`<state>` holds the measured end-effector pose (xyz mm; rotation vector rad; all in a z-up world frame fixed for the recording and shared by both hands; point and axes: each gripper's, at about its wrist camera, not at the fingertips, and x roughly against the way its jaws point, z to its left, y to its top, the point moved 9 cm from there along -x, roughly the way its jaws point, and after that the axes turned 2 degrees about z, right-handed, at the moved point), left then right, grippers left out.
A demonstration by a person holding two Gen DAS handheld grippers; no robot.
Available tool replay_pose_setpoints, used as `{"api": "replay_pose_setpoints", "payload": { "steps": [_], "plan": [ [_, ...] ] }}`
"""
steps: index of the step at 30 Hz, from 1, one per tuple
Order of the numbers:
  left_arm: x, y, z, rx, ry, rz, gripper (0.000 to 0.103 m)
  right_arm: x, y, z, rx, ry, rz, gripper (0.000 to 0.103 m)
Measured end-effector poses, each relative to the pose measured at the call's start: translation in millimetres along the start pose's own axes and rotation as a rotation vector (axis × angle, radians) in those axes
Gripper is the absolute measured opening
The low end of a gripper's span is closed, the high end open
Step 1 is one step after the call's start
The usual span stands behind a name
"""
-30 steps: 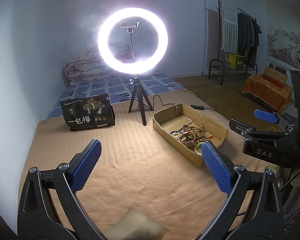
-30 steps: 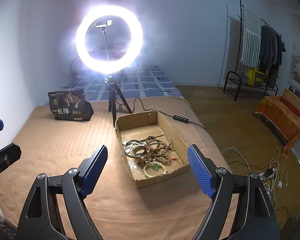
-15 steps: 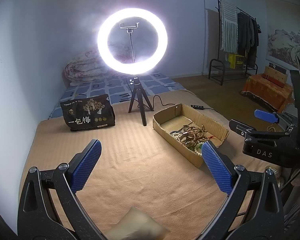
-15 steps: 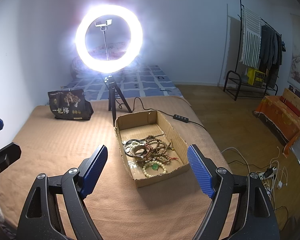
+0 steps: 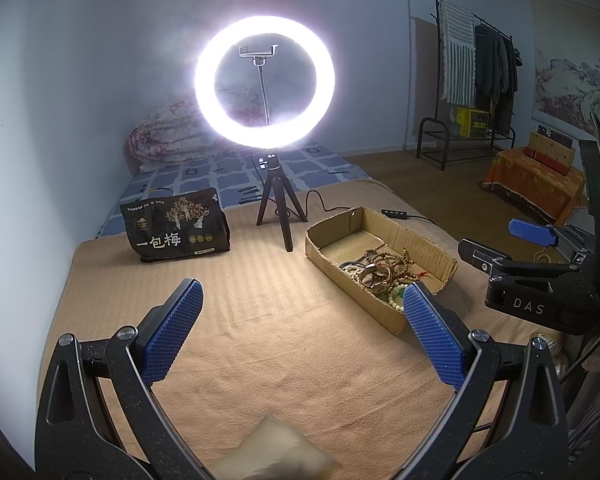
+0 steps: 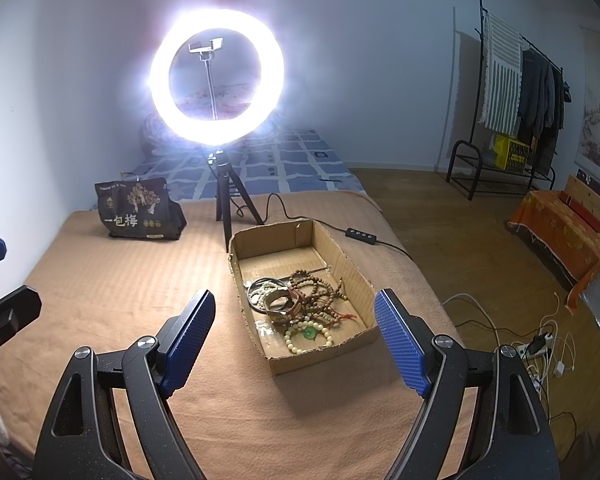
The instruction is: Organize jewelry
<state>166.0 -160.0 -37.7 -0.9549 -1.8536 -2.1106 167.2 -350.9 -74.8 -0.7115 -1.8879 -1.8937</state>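
Both the left gripper [image 5: 300, 336] and right gripper [image 6: 295, 340] hover released; the bracelets [image 6: 300, 304] look knotted, so lifting one probably drags others from the cardboard box [image 6: 356, 272].

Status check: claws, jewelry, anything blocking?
Left claw open, empty. Right claw open, empty, short of the cardboard box. Jewelry tangled inside the box, untouched. Nothing between claws and box.
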Motion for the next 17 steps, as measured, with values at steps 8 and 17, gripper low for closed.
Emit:
{"api": "replay_pose_setpoints", "payload": {
  "steps": [8,17],
  "plan": [
    [0.1,-0.4,-0.6,0.0,-0.001,0.0,0.102,-0.3,-1.6,0.2,0.0,0.0,0.002,0.082],
    [0.2,3.9,3.6,-0.009,0.016,-0.022,0.102,-1.0,-5.6,-0.2,0.003,0.0,0.004,0.082]
  ]
}}
